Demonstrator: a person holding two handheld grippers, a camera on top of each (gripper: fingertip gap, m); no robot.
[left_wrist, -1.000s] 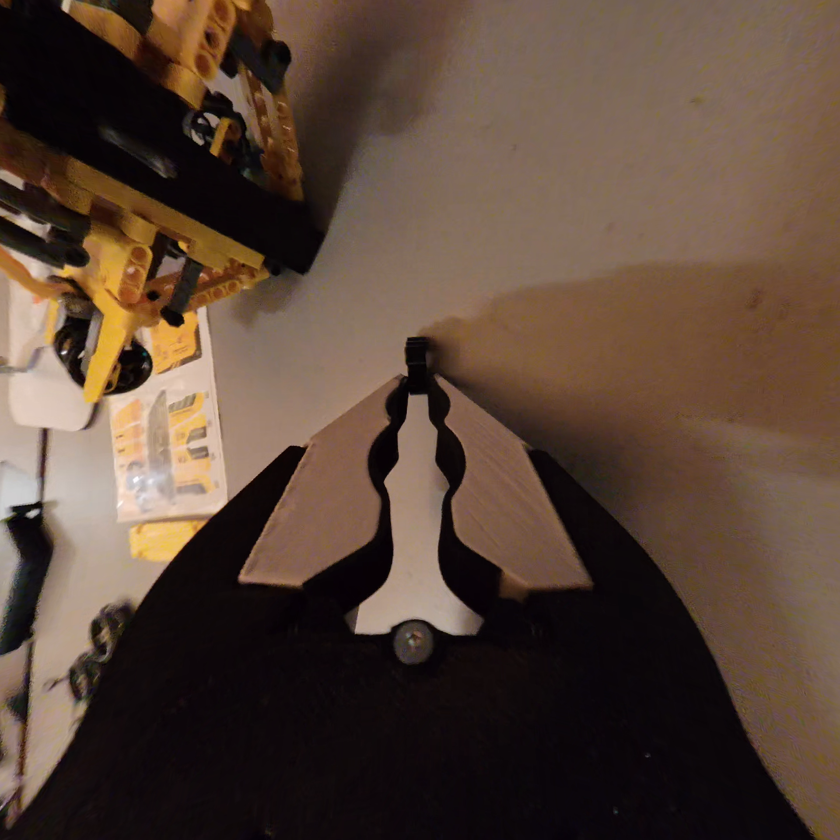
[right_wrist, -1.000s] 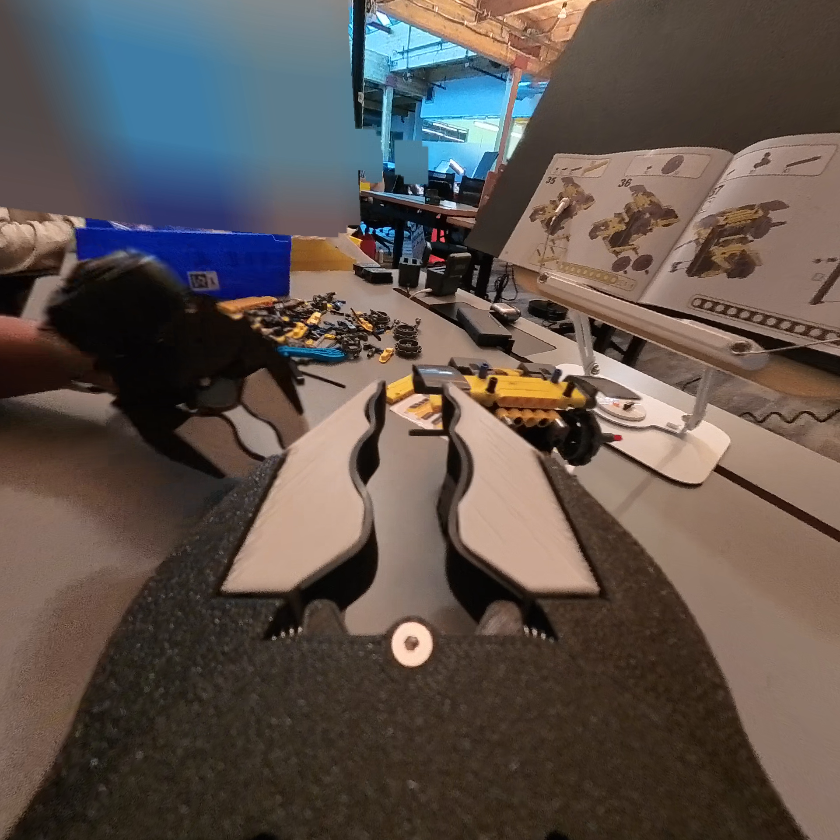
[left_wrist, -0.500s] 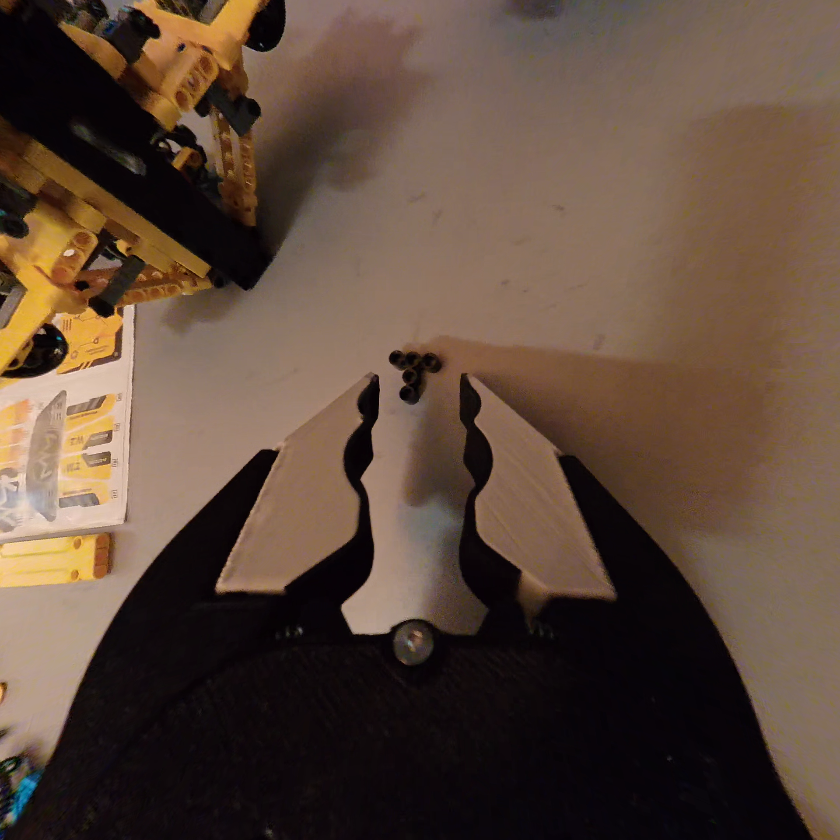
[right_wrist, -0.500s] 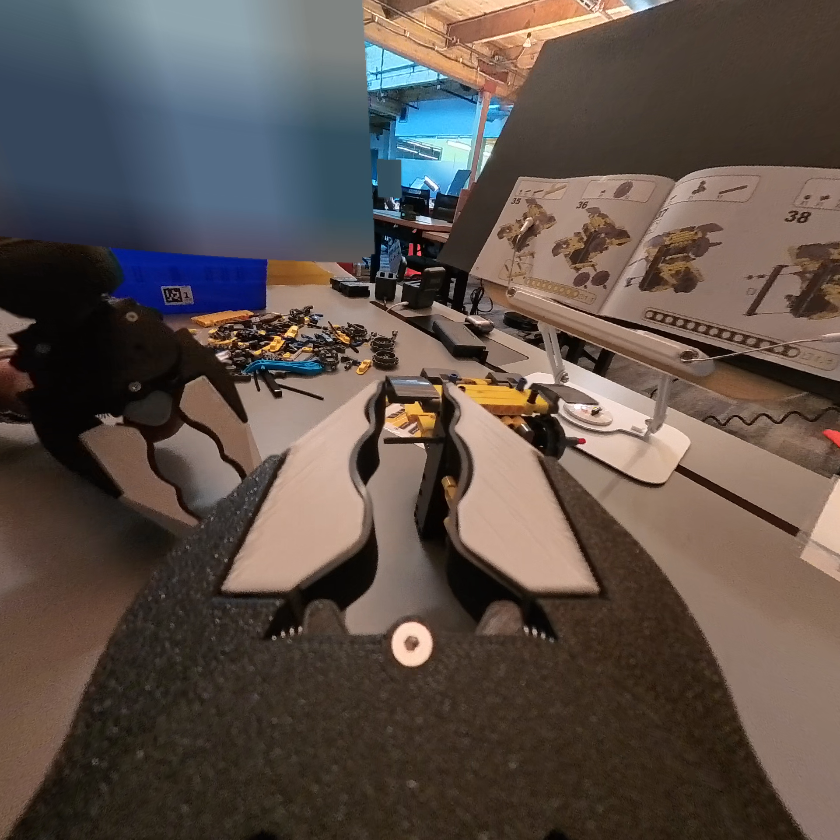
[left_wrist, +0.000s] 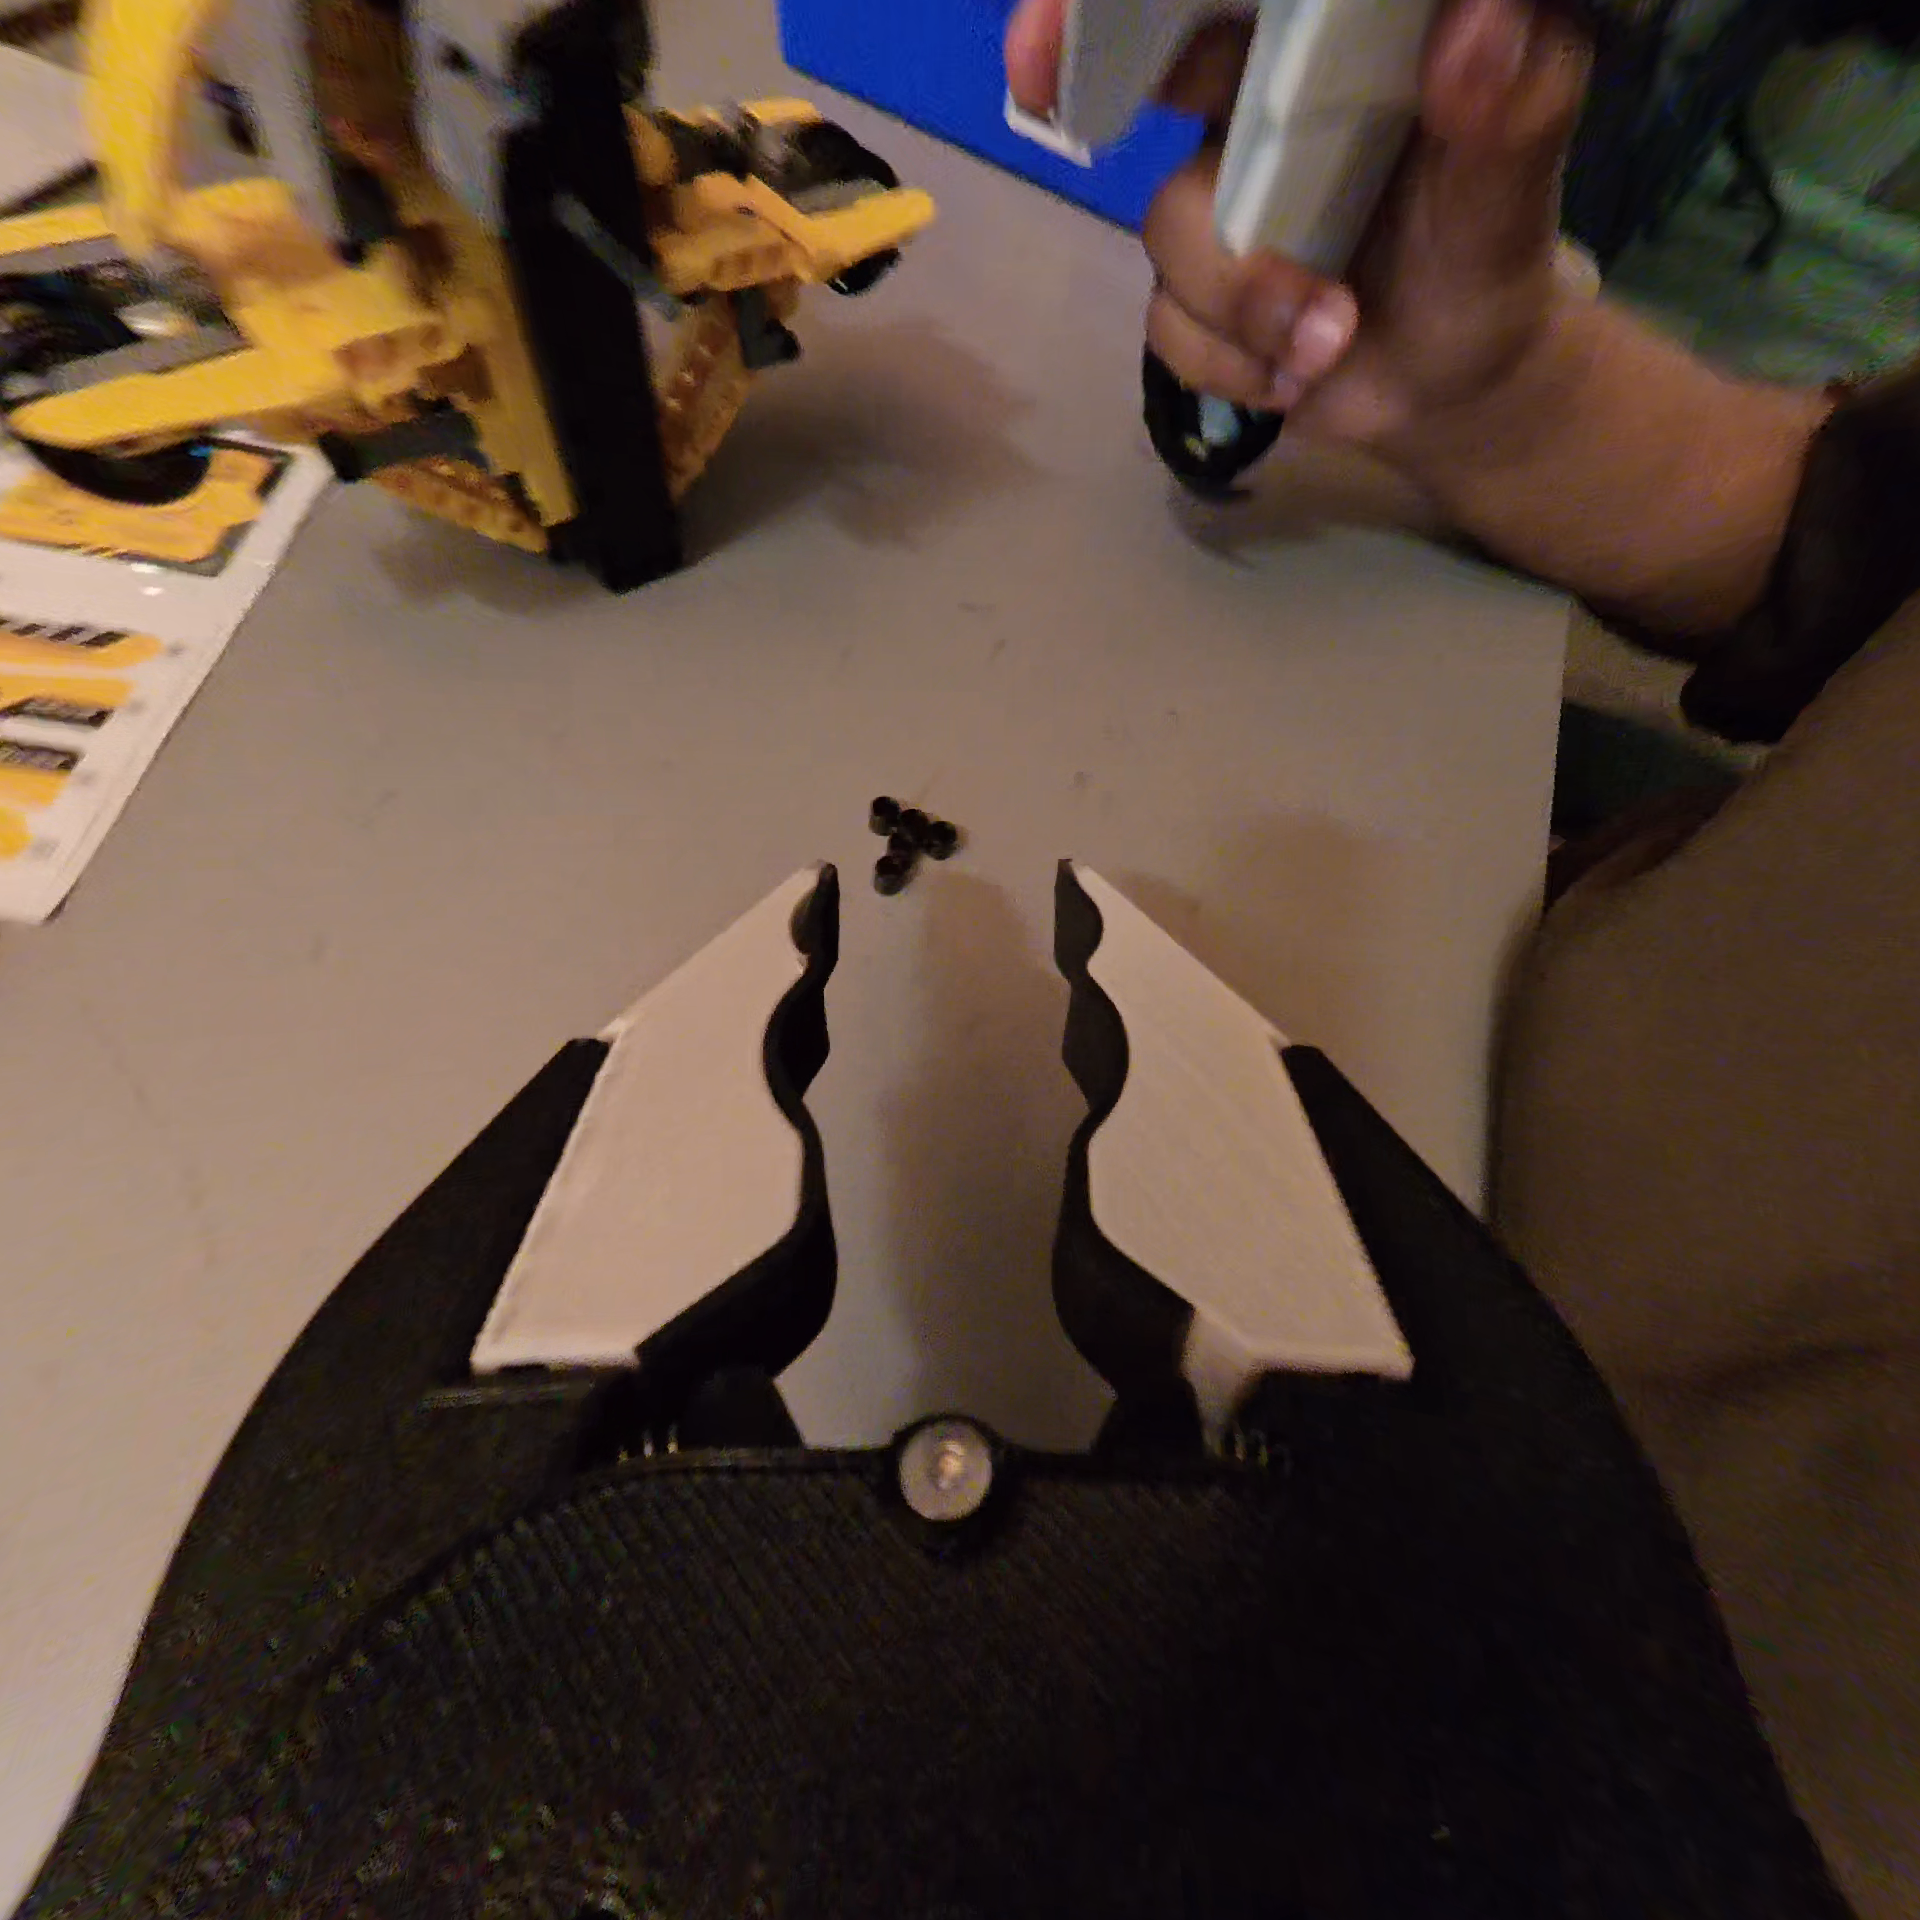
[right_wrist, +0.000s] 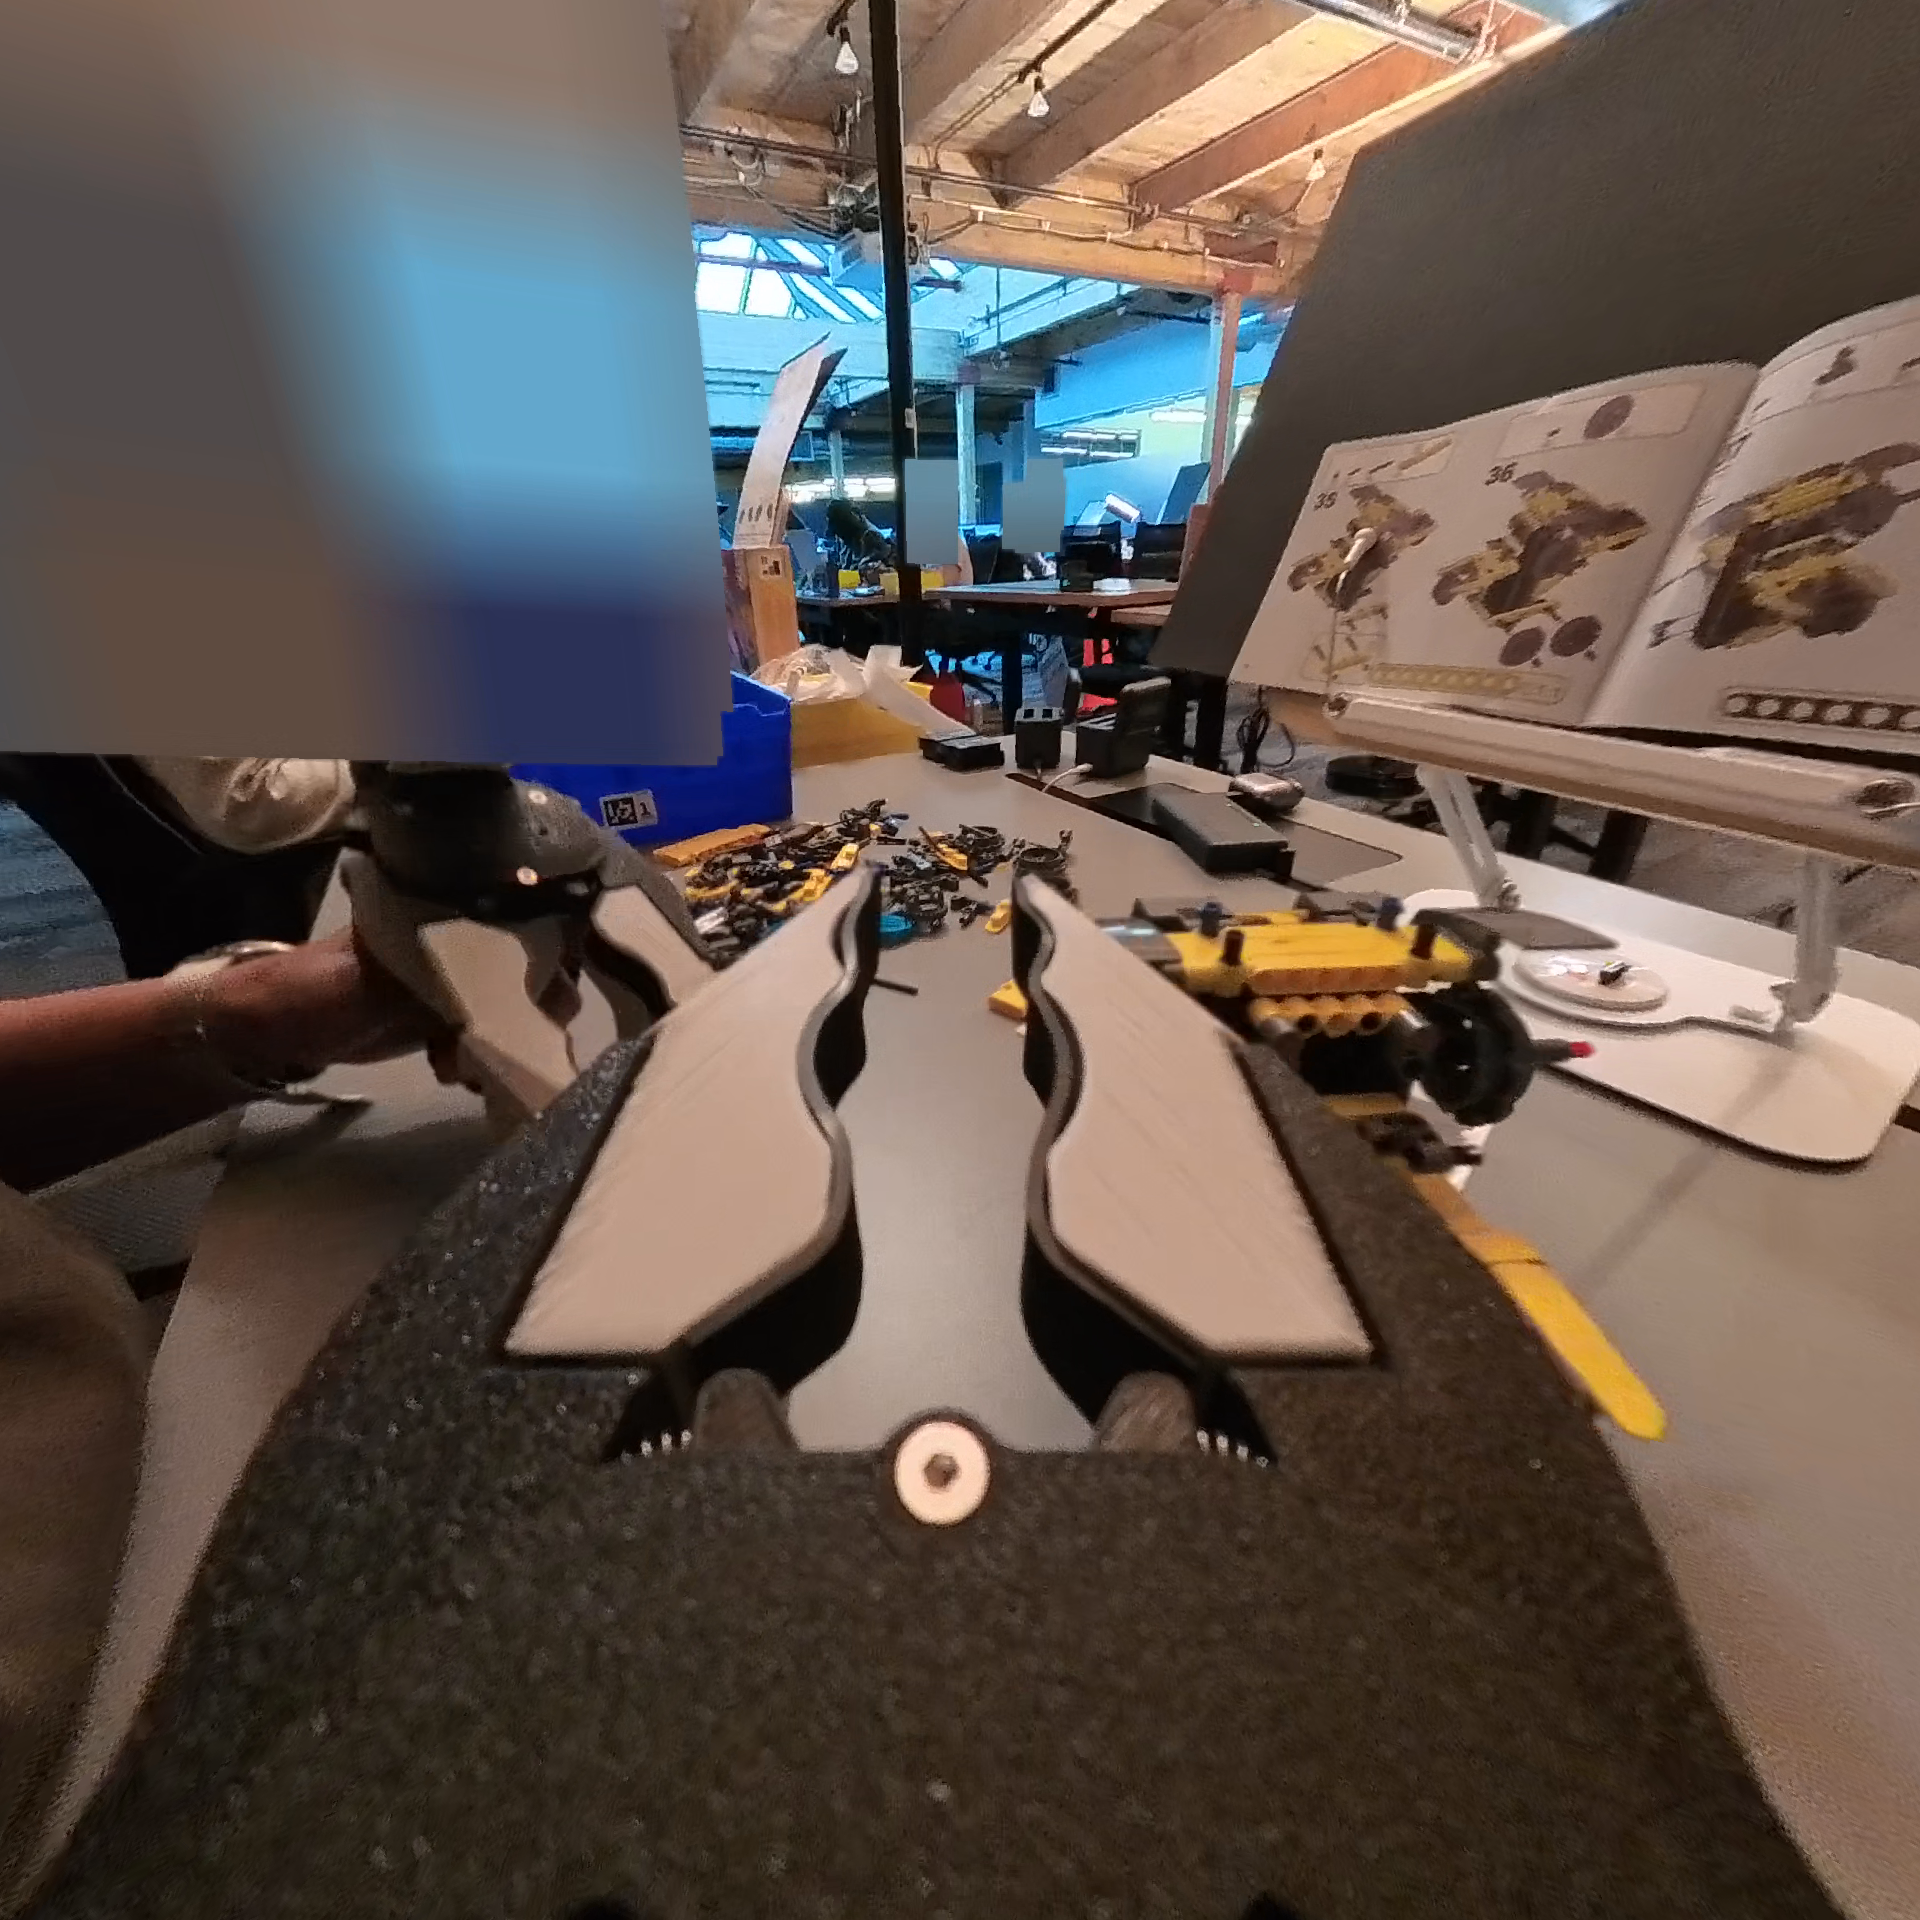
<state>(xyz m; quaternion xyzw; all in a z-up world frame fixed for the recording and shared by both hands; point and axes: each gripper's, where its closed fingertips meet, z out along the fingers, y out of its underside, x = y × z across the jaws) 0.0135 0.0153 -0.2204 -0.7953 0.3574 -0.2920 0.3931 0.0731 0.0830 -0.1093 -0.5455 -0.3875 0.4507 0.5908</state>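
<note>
1. Small black T-shaped piece (left_wrist: 906, 840) lies on the counter (left_wrist: 520, 810), just past the fingertips of the left hand-held gripper (left_wrist: 943, 881), nearer its left finger. Jaws wide, holding nothing.
2. Judgement: to grip the piece well, centre it between the fingers and come in low; it is tiny and could skid.
3. Yellow model (left_wrist: 436, 312) stands far left, sticker sheet (left_wrist: 94, 665) beside it.
4. Right hand-held gripper (right_wrist: 940, 894): jaws moderately apart, empty, above the counter.
5. Only the right view shows the loose parts pile (right_wrist: 852, 862), the open booklet (right_wrist: 1558, 561) on its stand and the blue bin (right_wrist: 748, 758). Only the left view shows the T-piece.
</note>
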